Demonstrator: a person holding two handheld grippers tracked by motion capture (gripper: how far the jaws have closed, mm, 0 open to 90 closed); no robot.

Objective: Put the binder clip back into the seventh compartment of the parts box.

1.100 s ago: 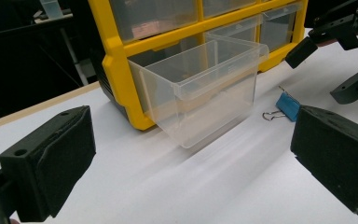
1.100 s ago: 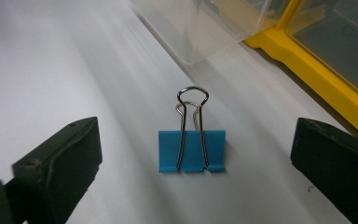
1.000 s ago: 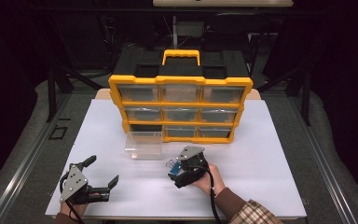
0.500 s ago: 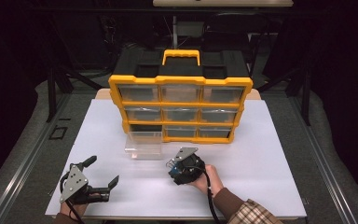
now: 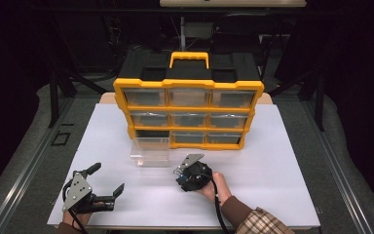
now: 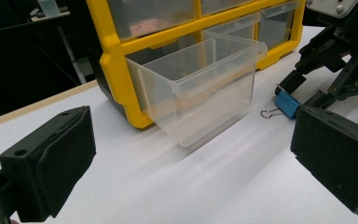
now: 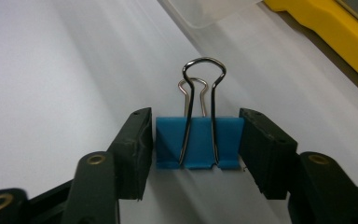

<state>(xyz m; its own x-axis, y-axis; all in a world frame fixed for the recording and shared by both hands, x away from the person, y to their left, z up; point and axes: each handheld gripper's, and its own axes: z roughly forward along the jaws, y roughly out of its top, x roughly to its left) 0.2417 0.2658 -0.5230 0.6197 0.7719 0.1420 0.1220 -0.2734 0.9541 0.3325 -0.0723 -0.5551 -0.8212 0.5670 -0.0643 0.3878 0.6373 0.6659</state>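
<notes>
A blue binder clip point(image 7: 168, 140) with wire handles lies on the white table, just to the right of a clear plastic drawer point(image 5: 151, 152) that stands pulled out in front of the yellow organizer point(image 5: 189, 87). My right gripper point(image 7: 196, 135) has just been closing, and its pads now press on the clip's two sides. The left gripper view shows the same clip point(image 6: 286, 103) at the tips of the right gripper point(image 6: 303, 93). My left gripper point(image 5: 108, 178) rests open near the table's front left corner, with nothing between its jaws point(image 6: 191, 163).
The organizer has three rows of clear drawers and a black top with a yellow handle point(image 5: 189, 58). Its bottom left slot point(image 5: 148, 134) is vacant. The white table top point(image 5: 282, 161) has bare room to the right and in front. Dark floor surrounds the table.
The right gripper's jaws have closed from wide apart onto the blue binder clip, and the gripper has tipped down toward the table. The left gripper has stayed put.
</notes>
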